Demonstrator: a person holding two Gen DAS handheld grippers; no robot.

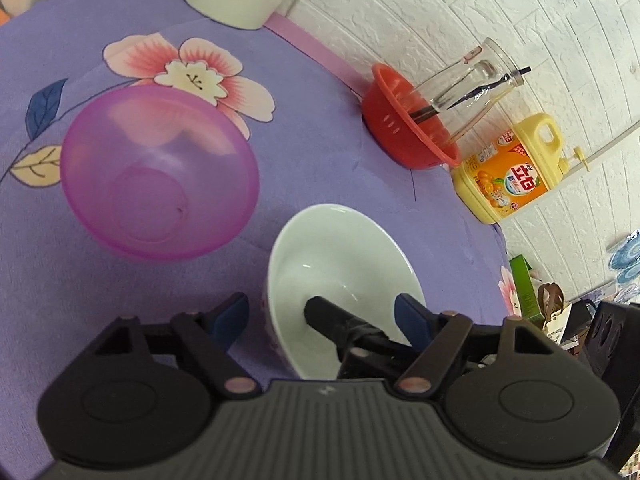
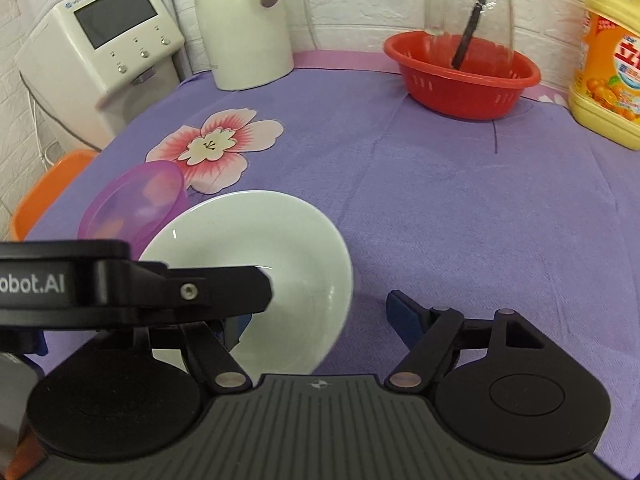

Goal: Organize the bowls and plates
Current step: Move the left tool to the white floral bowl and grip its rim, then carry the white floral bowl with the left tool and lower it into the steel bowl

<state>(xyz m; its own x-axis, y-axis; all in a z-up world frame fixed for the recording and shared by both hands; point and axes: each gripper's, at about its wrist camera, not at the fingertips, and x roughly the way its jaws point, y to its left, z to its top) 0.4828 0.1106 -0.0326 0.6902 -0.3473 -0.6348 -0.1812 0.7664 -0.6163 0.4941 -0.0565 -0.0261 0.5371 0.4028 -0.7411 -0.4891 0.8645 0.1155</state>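
Two bowls are set close together on the purple flowered tablecloth (image 2: 440,200): a translucent purple plastic bowl (image 1: 160,172) and a white ceramic bowl (image 1: 344,280). The left gripper (image 1: 324,312) is spread around the white bowl's rim; the right gripper (image 2: 316,316) is spread too. The glazed rim could slip if pinched shallowly.

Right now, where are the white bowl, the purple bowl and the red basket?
white bowl (image 1: 340,256): left wrist view, on its pale inner wall.
purple bowl (image 1: 160,172): left wrist view, on its translucent inside.
red basket (image 2: 460,84): right wrist view, on its slotted outer wall.
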